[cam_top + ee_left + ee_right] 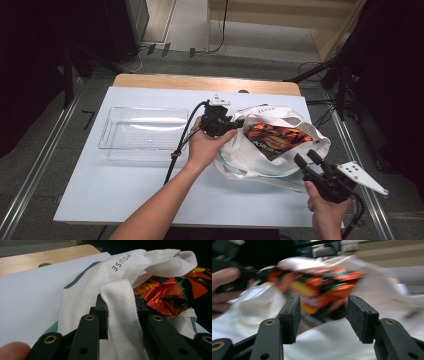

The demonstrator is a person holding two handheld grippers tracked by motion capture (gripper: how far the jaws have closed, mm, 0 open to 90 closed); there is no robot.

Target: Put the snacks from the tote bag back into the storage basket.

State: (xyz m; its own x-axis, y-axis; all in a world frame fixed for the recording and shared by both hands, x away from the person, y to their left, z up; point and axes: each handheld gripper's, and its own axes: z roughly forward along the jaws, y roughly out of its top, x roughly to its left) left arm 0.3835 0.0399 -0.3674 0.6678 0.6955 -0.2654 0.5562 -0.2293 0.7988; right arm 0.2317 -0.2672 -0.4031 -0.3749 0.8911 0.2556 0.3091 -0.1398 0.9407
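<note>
The left hand-held gripper point(239, 123) is clamped on 1 woven strap point(122, 315) of the white tote bag point(260, 165); in the left gripper view the strap runs up between the 2 black jaws, which press it from both sides. The left hand point(205, 145) holds that tool at the bag's left edge, lifting the rim so the mouth gapes.

The right hand-held gripper point(309, 161) sits at the bag's near right edge with its jaws spread apart and nothing between them; in the right gripper view point(323, 315) white cloth lies below the gap and the snack packet shows beyond it, blurred. The right hand point(325, 212) grips it close to the worktop's near right corner.

Inside the open mouth lies an orange and red foil snack packet point(272, 137), tilted, its shiny edge under the upper strap in the left gripper view point(175, 295).

The bag rests on the right half of the white worktop point(100, 190). A clear plastic tray point(142, 134) stands on the left half, just beside the left hand. Bare surface runs along the near edge and left of the tray.
</note>
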